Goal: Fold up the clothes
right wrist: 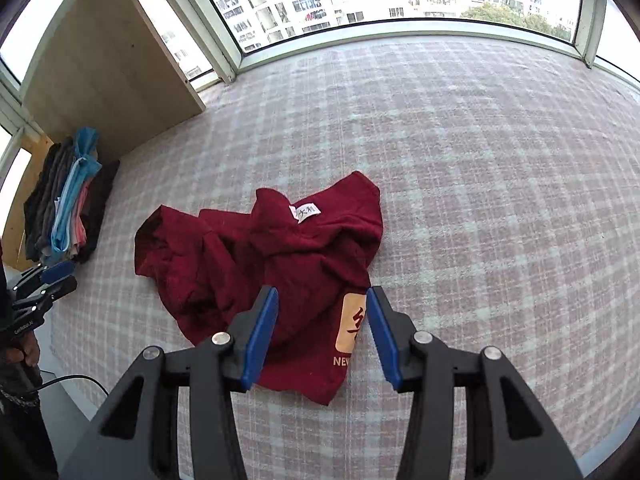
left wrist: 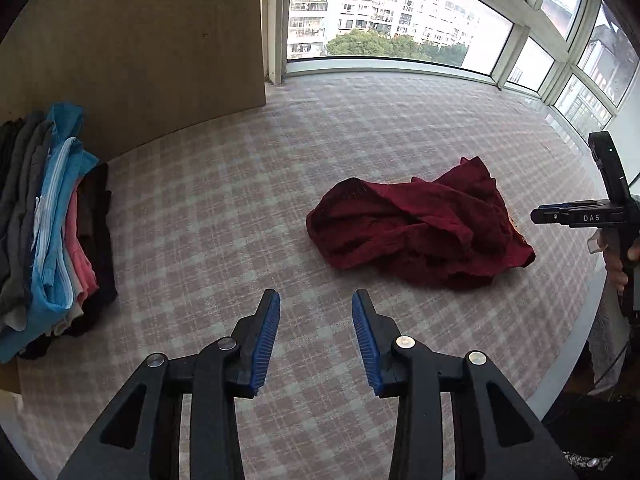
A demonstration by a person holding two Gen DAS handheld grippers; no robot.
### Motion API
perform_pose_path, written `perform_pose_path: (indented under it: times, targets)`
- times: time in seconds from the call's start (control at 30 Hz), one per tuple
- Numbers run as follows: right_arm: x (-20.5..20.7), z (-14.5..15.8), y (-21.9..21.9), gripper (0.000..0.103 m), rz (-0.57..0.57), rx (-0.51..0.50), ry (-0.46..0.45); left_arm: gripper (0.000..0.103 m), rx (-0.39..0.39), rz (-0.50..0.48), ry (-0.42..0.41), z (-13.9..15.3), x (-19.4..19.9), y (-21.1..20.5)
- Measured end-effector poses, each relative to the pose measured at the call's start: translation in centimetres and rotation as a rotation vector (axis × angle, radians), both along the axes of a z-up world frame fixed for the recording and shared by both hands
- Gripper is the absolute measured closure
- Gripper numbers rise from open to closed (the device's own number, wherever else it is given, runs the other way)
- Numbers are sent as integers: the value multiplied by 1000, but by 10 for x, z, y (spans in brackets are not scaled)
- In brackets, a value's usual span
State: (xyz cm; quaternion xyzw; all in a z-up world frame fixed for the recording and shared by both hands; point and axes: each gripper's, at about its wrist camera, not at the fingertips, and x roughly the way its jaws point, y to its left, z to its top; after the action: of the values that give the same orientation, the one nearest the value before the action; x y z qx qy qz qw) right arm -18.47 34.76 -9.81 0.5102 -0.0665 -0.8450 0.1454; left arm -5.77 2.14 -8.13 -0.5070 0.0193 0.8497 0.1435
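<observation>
A crumpled dark red T-shirt (left wrist: 420, 228) lies on the checked pink cloth surface (left wrist: 240, 200). In the right wrist view the T-shirt (right wrist: 260, 276) shows a white neck label and an orange printed patch. My left gripper (left wrist: 316, 300) is open and empty, above the bare surface to the near left of the shirt. My right gripper (right wrist: 322, 296) is open and empty, hovering over the shirt's near edge. The right gripper also shows at the right edge of the left wrist view (left wrist: 536, 216). The left gripper shows at the left edge of the right wrist view (right wrist: 64, 276).
A stack of folded clothes (left wrist: 52, 232), grey, blue, pink and black, sits at the left against a wooden panel (left wrist: 140, 40). The stack also shows in the right wrist view (right wrist: 68, 208). Windows (left wrist: 400, 12) run along the far side. A cable (right wrist: 76, 380) hangs at the near left edge.
</observation>
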Motion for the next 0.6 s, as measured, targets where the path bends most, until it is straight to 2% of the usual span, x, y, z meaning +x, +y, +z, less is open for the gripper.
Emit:
perform_pose_path:
  times: [0.03, 0.1, 0.17, 0.23, 0.4, 0.53, 0.57, 0.6]
  targets:
    - [-17, 0, 4, 57, -3, 34, 18, 63, 17, -46, 0, 0, -14, 16]
    - [-46, -12, 11, 57, 18, 109, -10, 63, 47, -141, -4, -2, -43, 50]
    - [-65, -27, 13, 57, 51, 96, -62, 63, 69, -228, -13, -6, -71, 83]
    - [-76, -39, 17, 57, 77, 84, -108, 63, 53, -278, -43, -20, -95, 109]
    - [-89, -66, 17, 57, 158, 99, -184, 63, -15, -324, -126, -54, -125, 135]
    - [-95, -79, -2, 56, 221, 130, -201, 63, 2, -320, -180, -69, -137, 138]
    - [-95, -79, -4, 60, 230, 140, -207, 63, -7, -331, -180, -72, -136, 140]
    - [-94, -79, -7, 80, 238, 148, -212, 63, -19, -339, -179, -74, -135, 140]
